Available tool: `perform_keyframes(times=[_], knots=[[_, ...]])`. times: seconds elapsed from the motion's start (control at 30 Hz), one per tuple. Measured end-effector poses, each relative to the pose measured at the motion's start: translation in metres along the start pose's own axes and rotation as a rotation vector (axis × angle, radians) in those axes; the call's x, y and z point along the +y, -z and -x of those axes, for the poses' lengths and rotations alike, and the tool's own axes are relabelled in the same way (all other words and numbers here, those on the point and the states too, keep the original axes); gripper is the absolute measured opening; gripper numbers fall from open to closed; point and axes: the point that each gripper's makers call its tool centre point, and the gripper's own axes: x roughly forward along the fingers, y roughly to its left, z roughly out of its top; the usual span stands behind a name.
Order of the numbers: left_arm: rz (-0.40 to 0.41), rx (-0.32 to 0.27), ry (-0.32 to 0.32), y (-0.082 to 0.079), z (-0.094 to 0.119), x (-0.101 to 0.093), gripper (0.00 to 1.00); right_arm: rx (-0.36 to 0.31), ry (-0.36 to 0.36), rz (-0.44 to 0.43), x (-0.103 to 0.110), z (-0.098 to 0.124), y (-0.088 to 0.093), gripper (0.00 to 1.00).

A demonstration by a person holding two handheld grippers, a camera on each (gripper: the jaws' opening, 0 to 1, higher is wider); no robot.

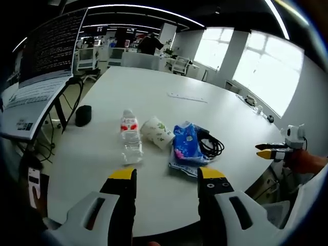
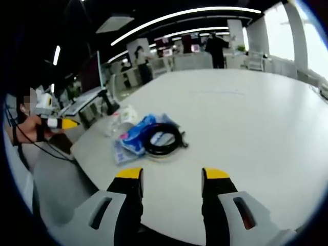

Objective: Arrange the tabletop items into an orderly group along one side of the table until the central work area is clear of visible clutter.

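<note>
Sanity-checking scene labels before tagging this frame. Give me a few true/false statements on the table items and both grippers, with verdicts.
1. The clear plastic water bottle with a red label lies on its side on the white round table. True.
2. The white paper cup with green print stands upright. False: it lies tipped over, between the bottle and the blue plastic packet.
3. The coiled black cable rests beside and partly on the blue packet. True.
4. The left gripper is shut on the bottle. False: its jaws are open, short of the items.
5. The right gripper holds the cable. False: it is open, with nothing between its jaws.
</note>
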Motion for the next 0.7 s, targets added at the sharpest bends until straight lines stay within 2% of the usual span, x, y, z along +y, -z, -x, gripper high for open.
perform_keyframes(times=[0.43,0.63,0.7], knots=[[-0.009,0.008,0.010,0.001,-0.001,-0.001,0.47,0.022,-0.024,0.008,0.010,-0.002,0.007,0.46],[-0.008,0.014,0.013,0.004,-0.001,0.001,0.47,0.050,-0.045,0.022,0.017,-0.007,0.012,0.50],[-0.007,0.018,0.013,0.005,-0.001,0.002,0.47,0.068,-0.050,0.037,0.019,-0.008,0.015,0.54]])
